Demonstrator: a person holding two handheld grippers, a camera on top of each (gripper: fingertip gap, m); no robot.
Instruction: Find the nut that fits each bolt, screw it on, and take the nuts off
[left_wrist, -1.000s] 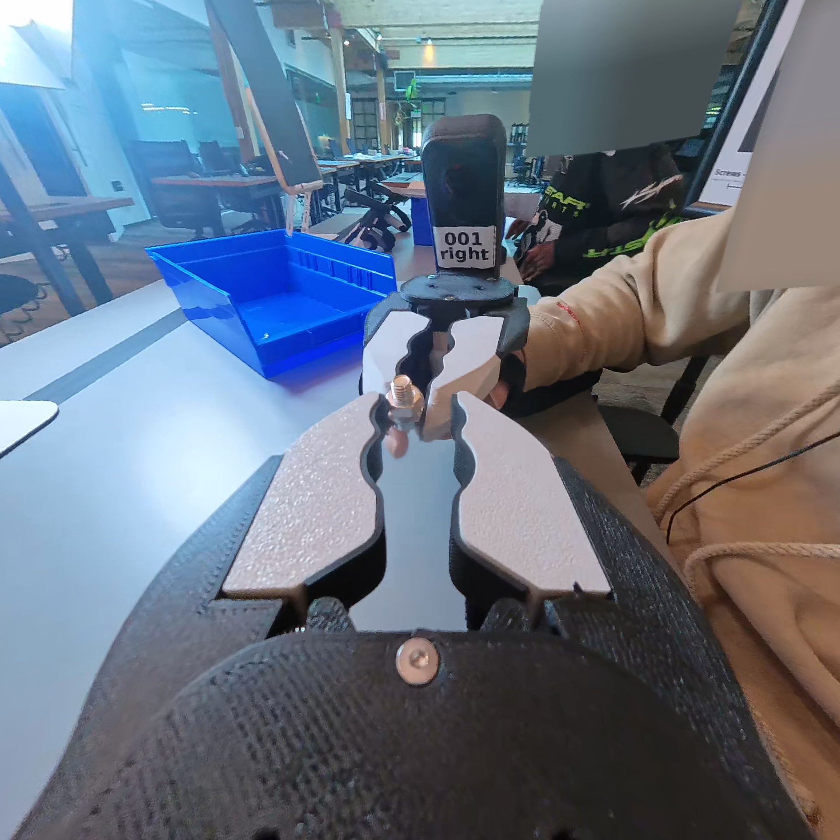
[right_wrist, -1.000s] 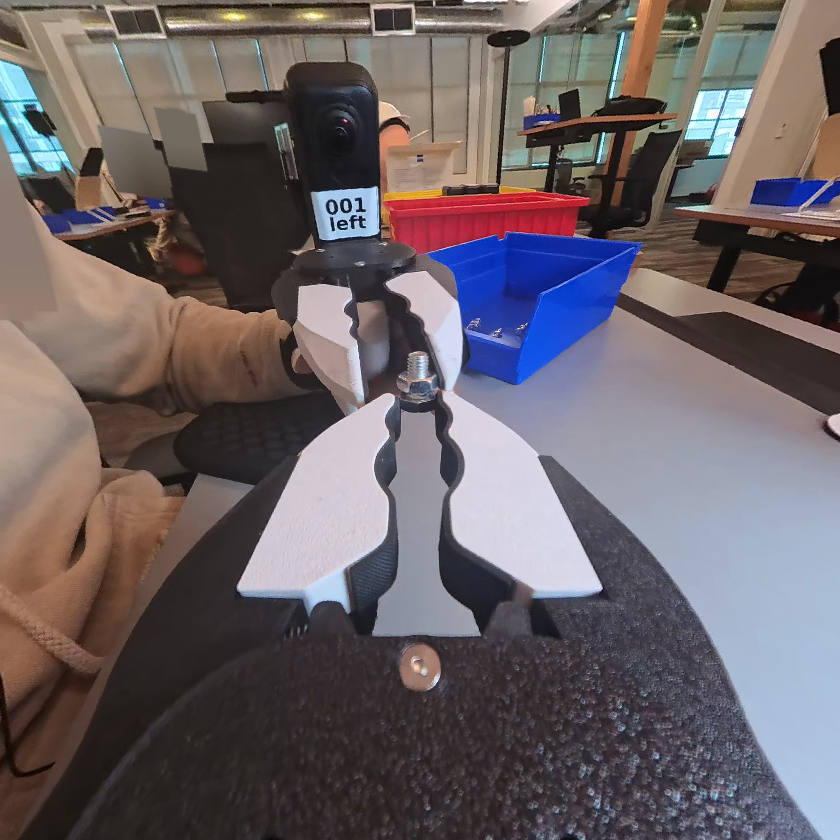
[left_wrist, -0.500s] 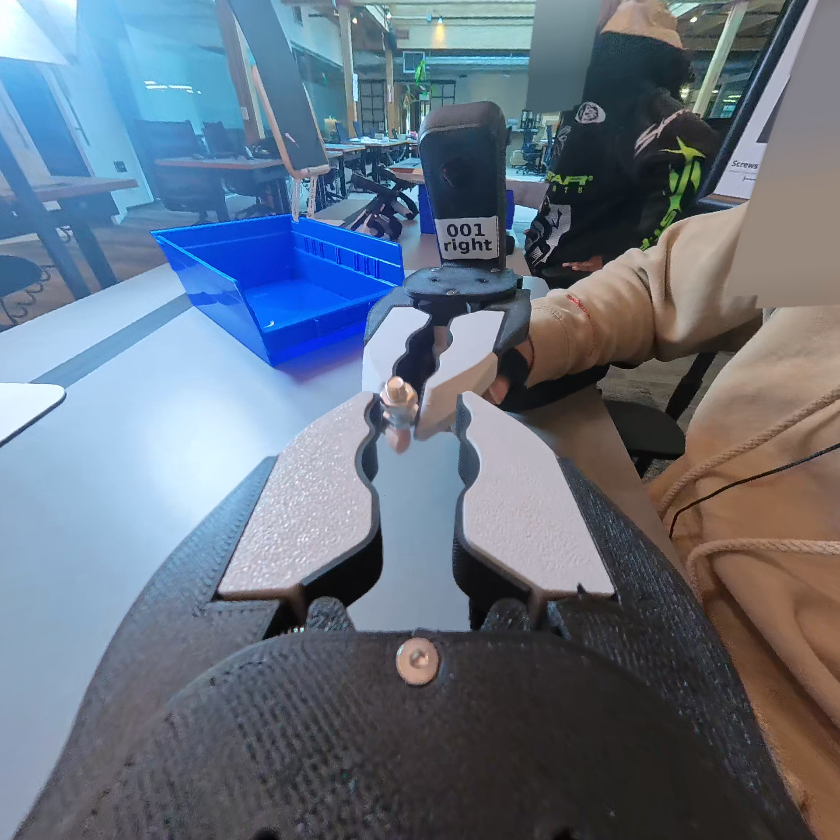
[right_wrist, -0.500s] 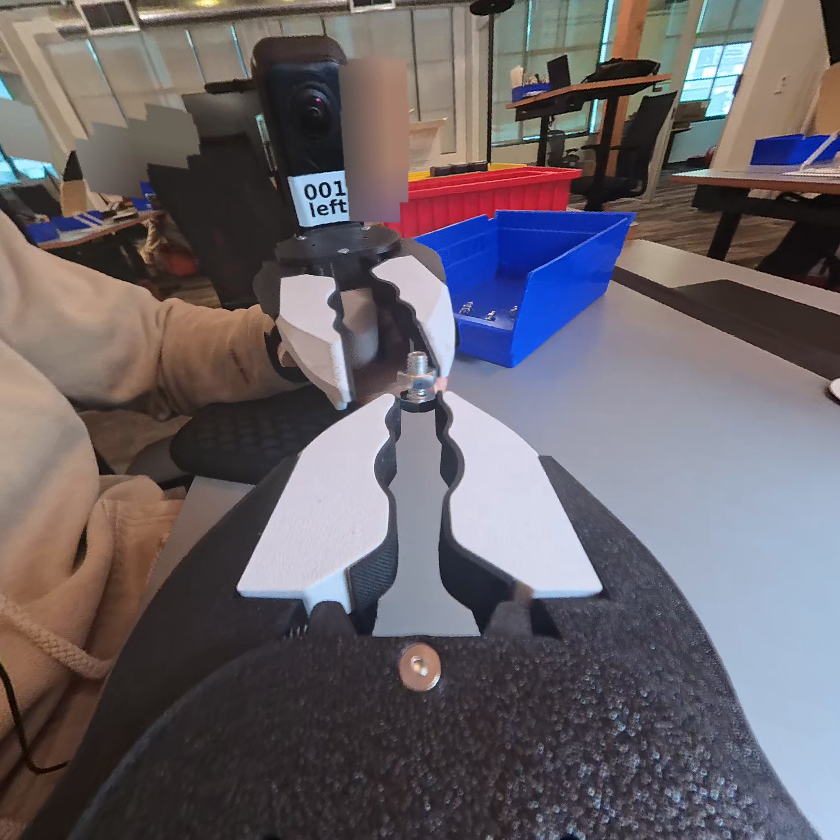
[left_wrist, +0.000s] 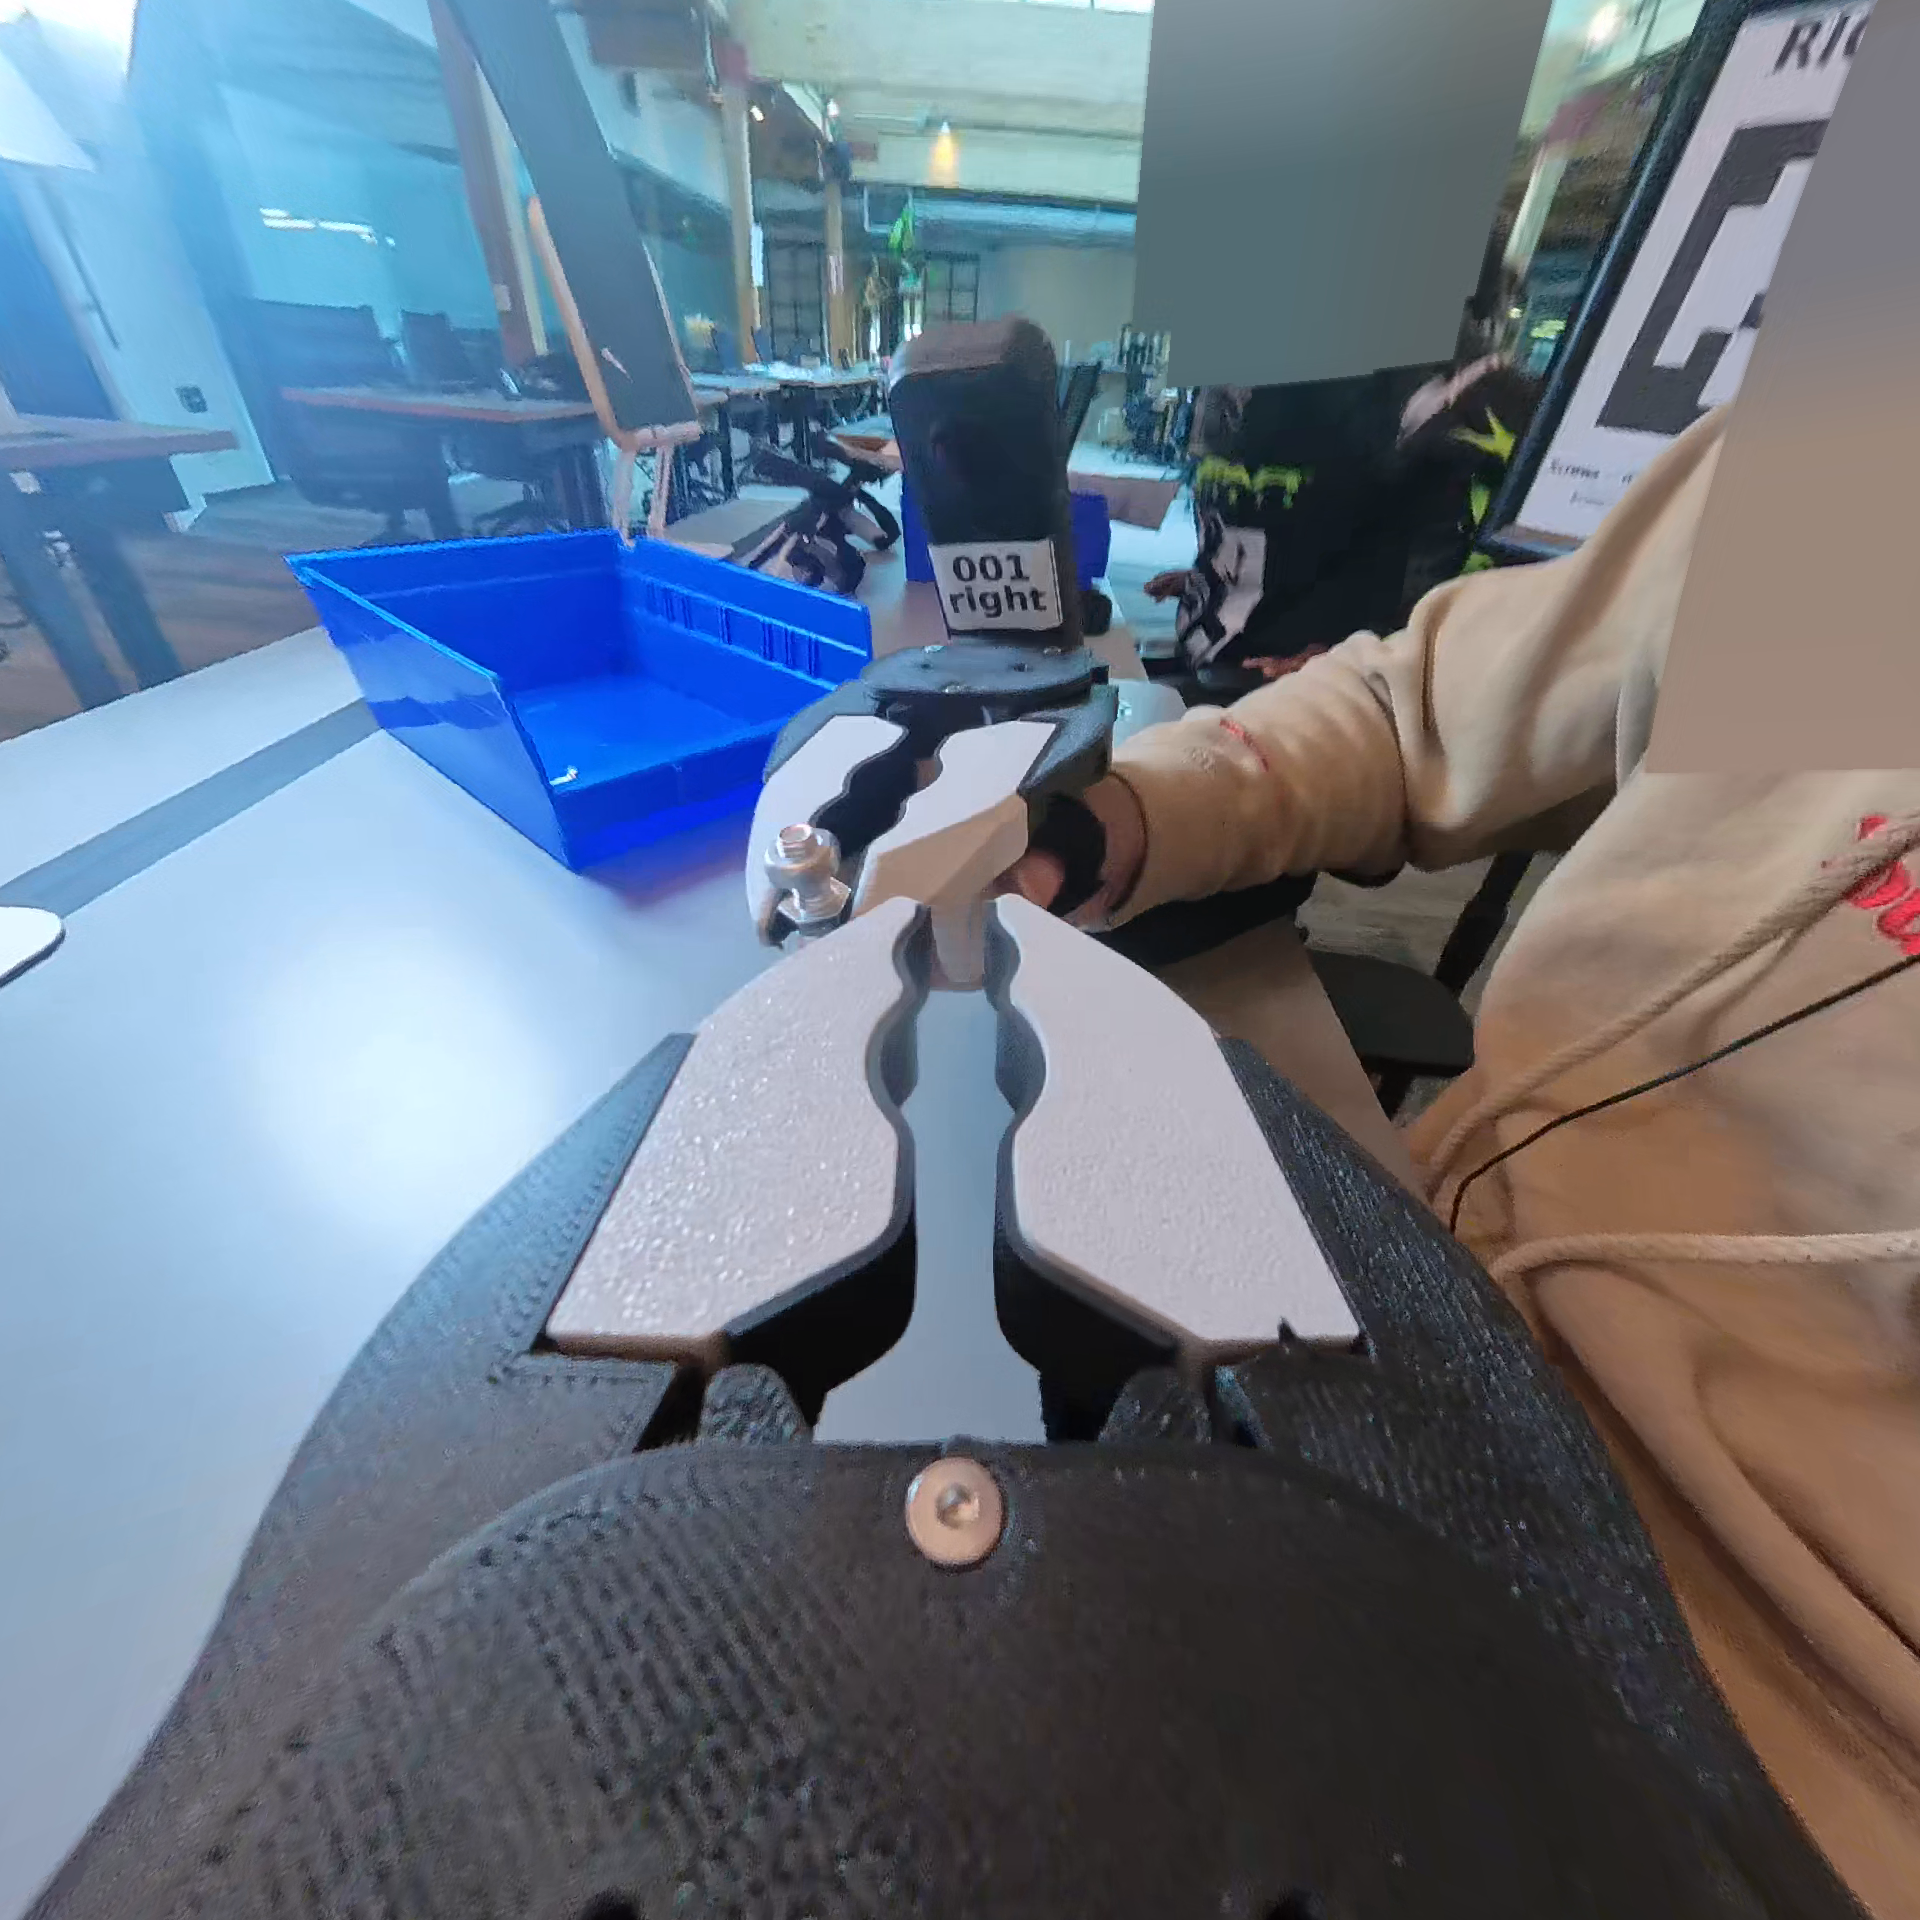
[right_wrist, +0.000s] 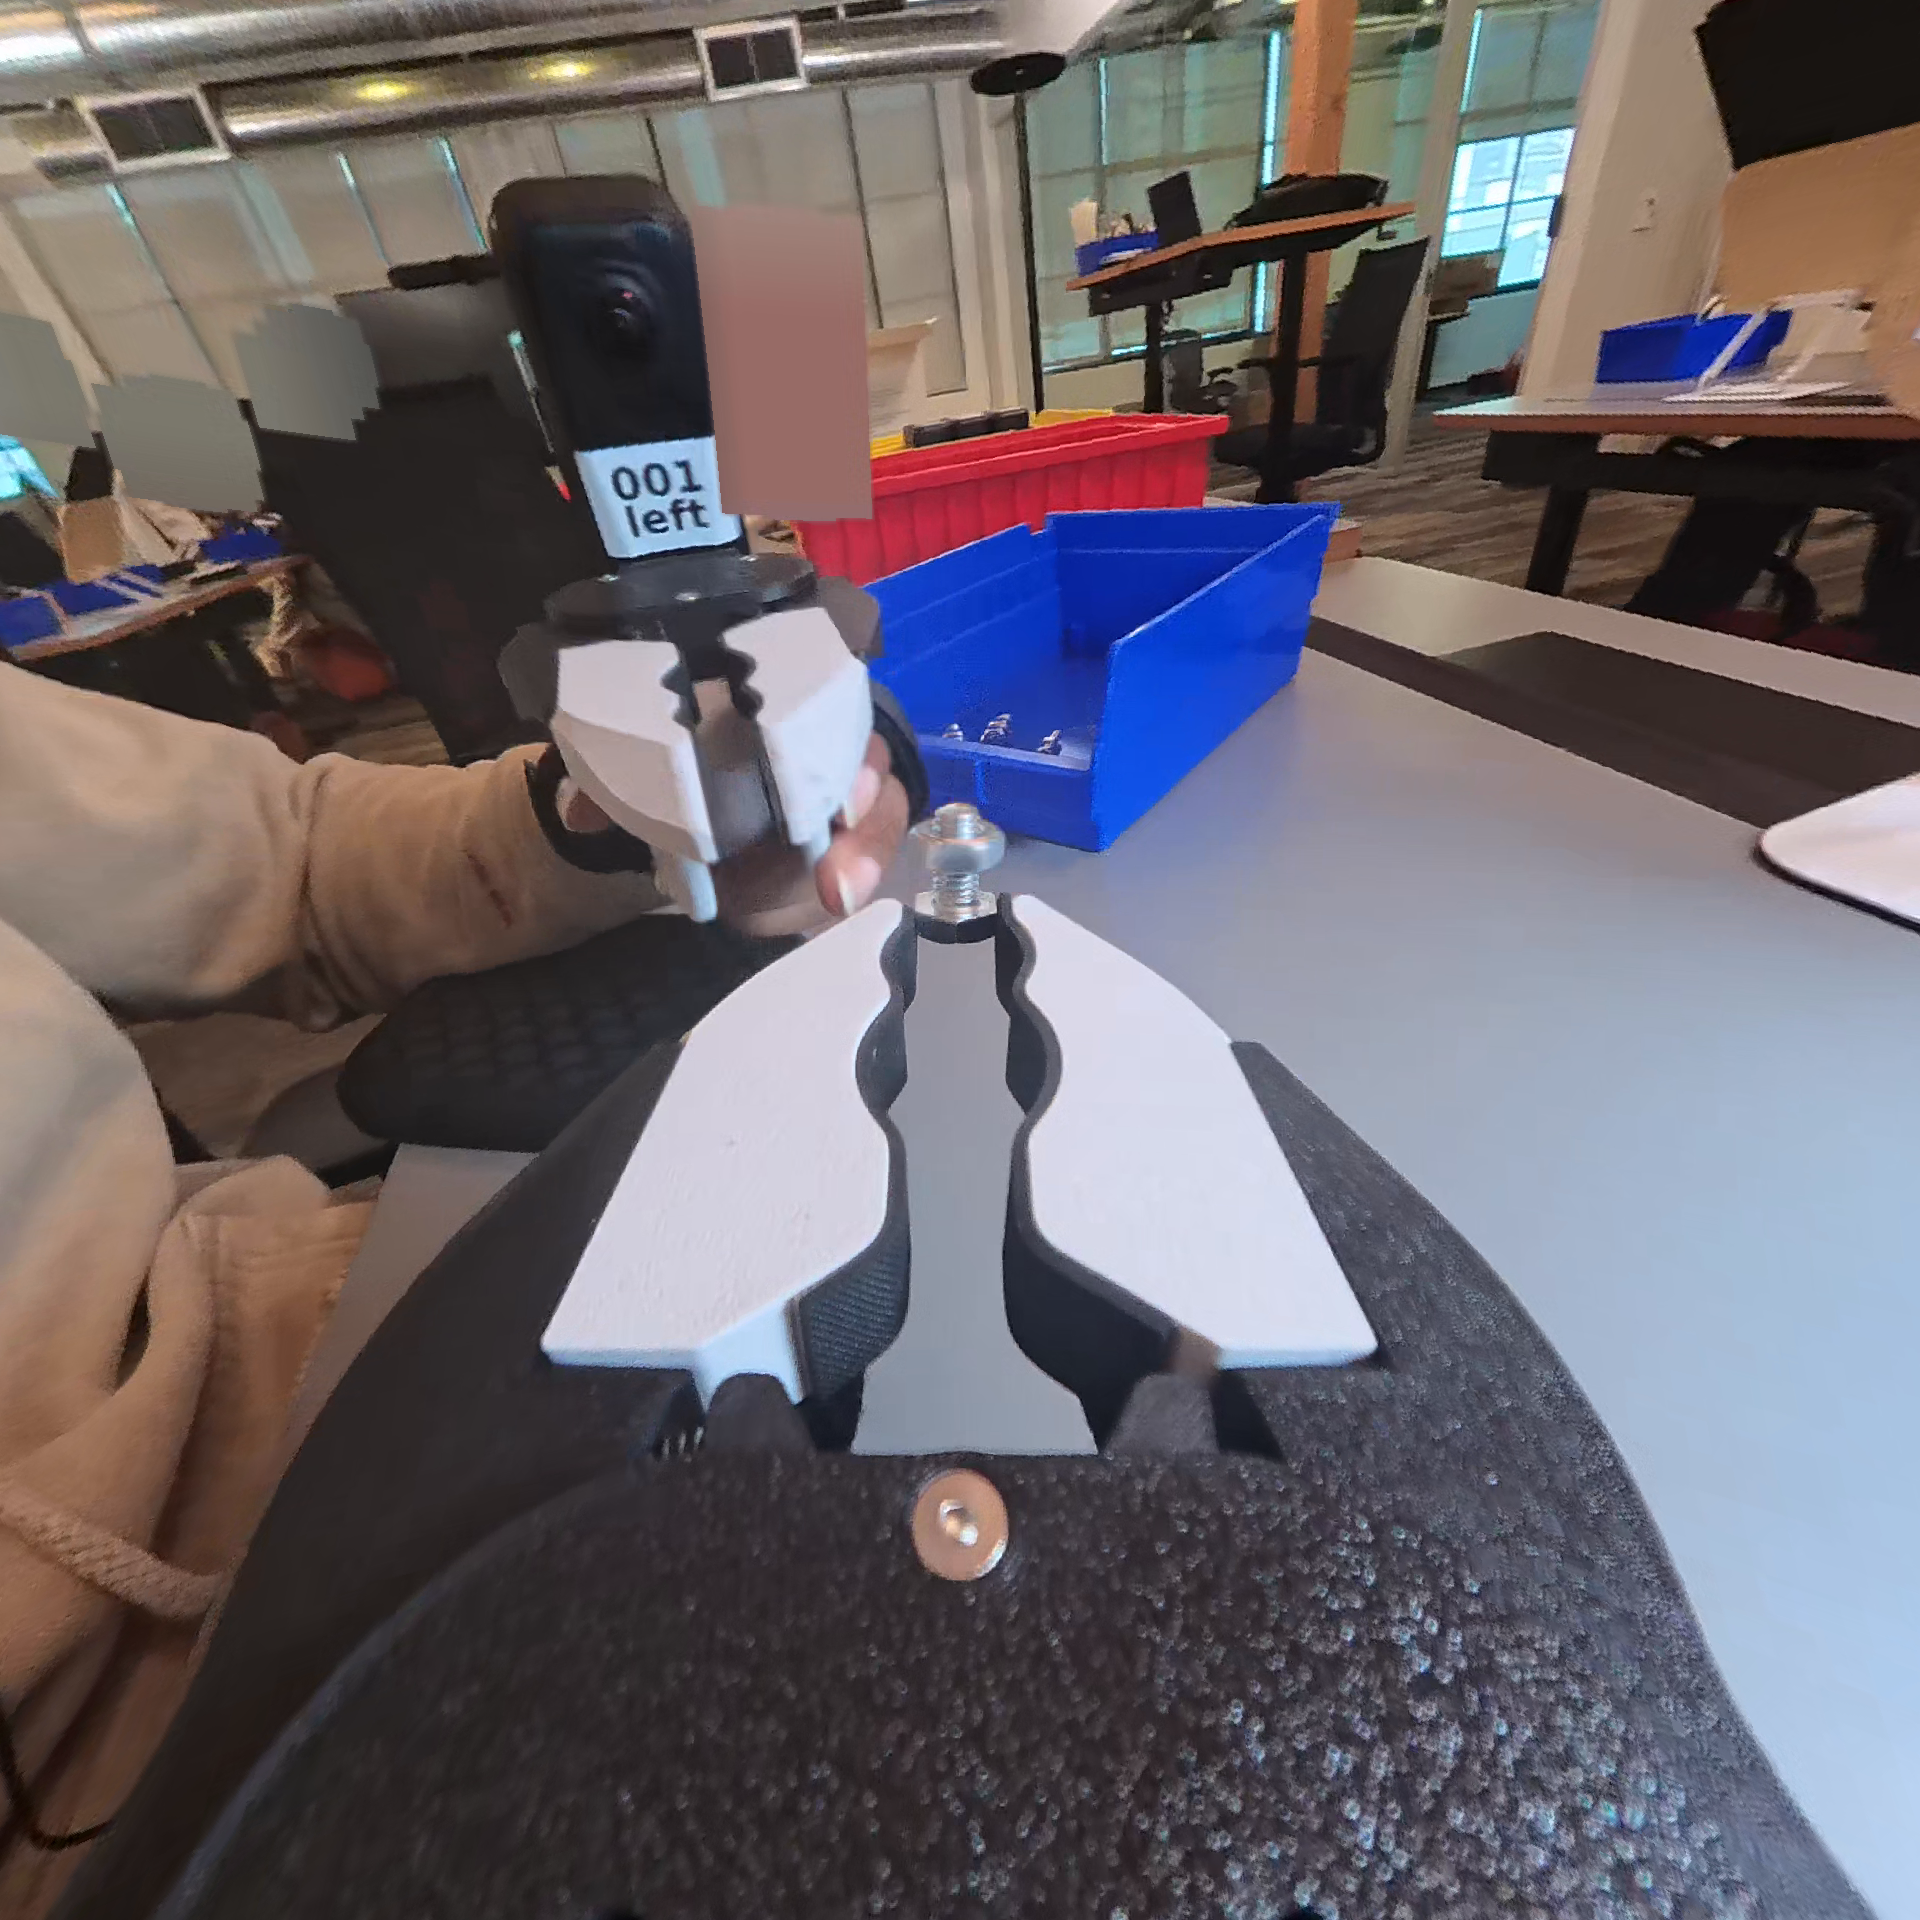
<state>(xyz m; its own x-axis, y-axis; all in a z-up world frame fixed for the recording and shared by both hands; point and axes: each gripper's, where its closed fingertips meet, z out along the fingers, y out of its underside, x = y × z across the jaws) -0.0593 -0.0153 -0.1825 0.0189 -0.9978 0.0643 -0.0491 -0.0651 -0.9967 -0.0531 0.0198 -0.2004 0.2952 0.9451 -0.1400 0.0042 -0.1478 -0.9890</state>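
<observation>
The right gripper (right_wrist: 954, 914), with white fingers on a black textured body, pinches the lower end of a small silver threaded bolt (right_wrist: 956, 854) between its fingertips; a silver hex nut (right_wrist: 957, 854) sits on the shaft above them. The left gripper (left_wrist: 954, 940), jaws slightly parted and empty, hovers just left of the bolt over the grey table (right_wrist: 1455, 1039). An open blue plastic bin (right_wrist: 1091, 665) with several small fasteners stands farther off.
</observation>
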